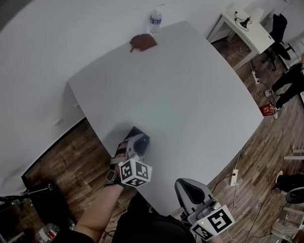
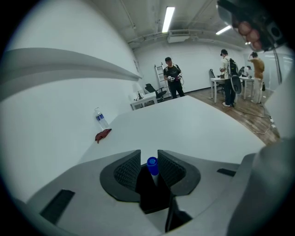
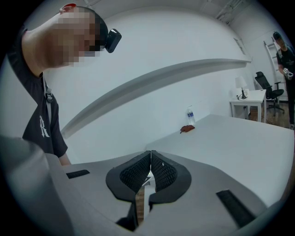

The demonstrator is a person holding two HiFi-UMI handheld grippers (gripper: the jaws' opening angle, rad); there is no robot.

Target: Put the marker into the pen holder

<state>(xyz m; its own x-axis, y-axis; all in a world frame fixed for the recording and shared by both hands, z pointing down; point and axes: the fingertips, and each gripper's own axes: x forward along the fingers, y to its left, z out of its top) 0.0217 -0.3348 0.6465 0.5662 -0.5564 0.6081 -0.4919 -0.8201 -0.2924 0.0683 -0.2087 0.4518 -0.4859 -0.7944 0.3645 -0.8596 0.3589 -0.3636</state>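
A marker with a blue cap [image 2: 152, 162] stands upright in a black pen holder [image 2: 154, 196], which shows as a dark block [image 1: 133, 132] at the near edge of the white table [image 1: 183, 94]. My left gripper [image 1: 136, 139] is right at the holder. Its jaws [image 2: 148, 160] straddle the cap and stand a little wider than it, with a dark gap on the left side, so it is open. My right gripper [image 1: 185, 186] hangs off the table's near edge. It [image 3: 150, 159] is shut with nothing in it.
A water bottle [image 1: 155, 20] and a crumpled brown cloth [image 1: 143, 41] sit at the table's far corner. A white desk [image 1: 246, 27] and a black chair [image 1: 278, 26] stand beyond. Several people [image 2: 171, 76] stand in the background. Cables and a power strip [image 1: 234, 176] lie on the wooden floor.
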